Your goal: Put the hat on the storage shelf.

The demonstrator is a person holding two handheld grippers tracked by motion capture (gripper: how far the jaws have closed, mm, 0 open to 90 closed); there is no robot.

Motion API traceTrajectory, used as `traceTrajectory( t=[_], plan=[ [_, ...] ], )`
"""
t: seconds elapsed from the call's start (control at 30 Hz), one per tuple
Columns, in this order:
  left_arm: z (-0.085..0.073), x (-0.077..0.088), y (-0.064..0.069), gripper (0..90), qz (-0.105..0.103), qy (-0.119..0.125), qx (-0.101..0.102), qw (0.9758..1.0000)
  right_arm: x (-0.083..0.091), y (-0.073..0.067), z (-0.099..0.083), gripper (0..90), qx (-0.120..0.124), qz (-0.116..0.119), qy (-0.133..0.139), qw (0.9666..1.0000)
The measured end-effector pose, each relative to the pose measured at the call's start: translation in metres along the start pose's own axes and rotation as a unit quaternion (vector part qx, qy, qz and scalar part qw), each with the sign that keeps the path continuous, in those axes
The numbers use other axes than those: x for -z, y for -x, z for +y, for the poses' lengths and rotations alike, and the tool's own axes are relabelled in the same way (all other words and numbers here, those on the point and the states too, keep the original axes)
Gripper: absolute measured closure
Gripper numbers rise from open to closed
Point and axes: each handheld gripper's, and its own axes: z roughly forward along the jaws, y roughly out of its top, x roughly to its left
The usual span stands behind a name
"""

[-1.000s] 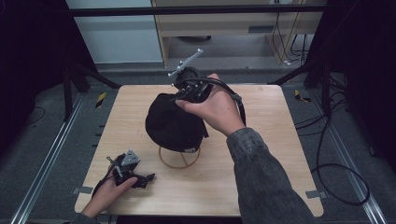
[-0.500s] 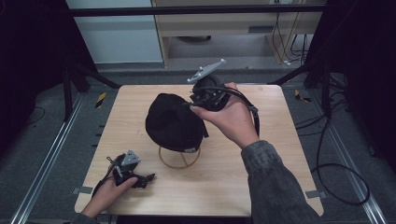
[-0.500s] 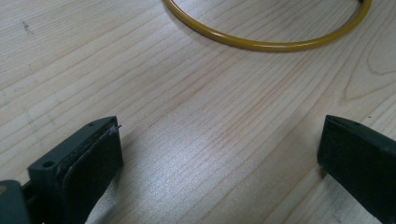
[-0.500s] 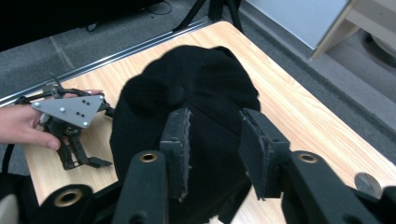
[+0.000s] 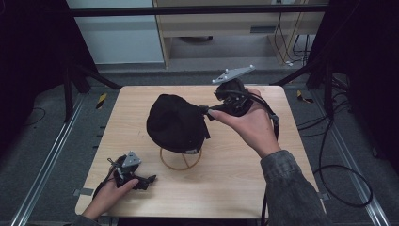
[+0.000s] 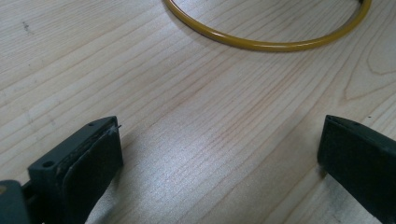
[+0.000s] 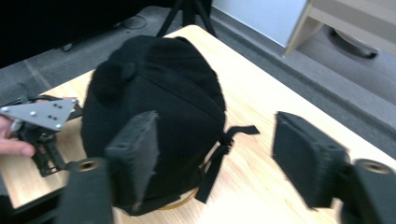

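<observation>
1. A black cap (image 5: 175, 123) sits on a yellow wire stand (image 5: 180, 159) near the middle of the bench (image 5: 235, 188), crown up, covering the top of the stand so that the ring base shows below it. In the right gripper view a black strap (image 7: 224, 149) hangs loose at the cap's lower edge.

2. It looks soft, light fabric: it will give and fold under the pads instead of slipping, and nothing about it seems fragile. A pinch on the lower rim or the strap end should hold better than the rounded crown, where the cloth may bunch.

3. The right tongs (image 5: 207, 112) are held at the cap's right side, close against it. Their jaws have just been opening and stand well apart; in the right gripper view nothing lies between the pads, and the cap is beyond the left one.

4. The left tongs (image 5: 149, 180) rest low at the bench's near left corner, well apart from the cap. Their jaws stand wide, with bare wood between them and the stand's ring ahead.
</observation>
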Motion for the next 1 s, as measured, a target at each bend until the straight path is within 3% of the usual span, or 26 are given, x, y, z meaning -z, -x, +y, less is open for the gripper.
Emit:
traceTrajectory(
  t=[0.2, 0.33, 0.53, 0.73, 1.0],
  plan=[
    [0.0, 0.0, 0.0, 0.0, 0.0, 0.0, 0.0, 1.0, 0.006, 0.007, -0.007, 14.6, -0.018, -0.024, 0.003, 0.9995],
    [0.0, 0.0, 0.0, 0.0, 0.001, 0.0, 0.0, 1.0, 0.011, 0.011, -0.013, 7.8, -0.017, -0.039, 0.008, 0.9991],
    [0.0, 0.0, 0.0, 0.0, 0.0, 0.001, 0.0, 1.0, 0.021, 0.018, -0.026, 7.4, -0.01, -0.05, 0.019, 0.9985],
    [0.0, 0.0, 0.0, 0.0, 0.001, 0.002, 0.001, 1.0, 0.031, 0.03, -0.045, 6.6, -0.02, -0.053, 0.019, 0.9982],
    [-0.001, 0.0, 0.001, 0.0, 0.001, 0.004, 0.002, 1.0, 0.052, 0.049, -0.073, 10.9, -0.028, -0.077, 0.015, 0.9965]
  ],
)
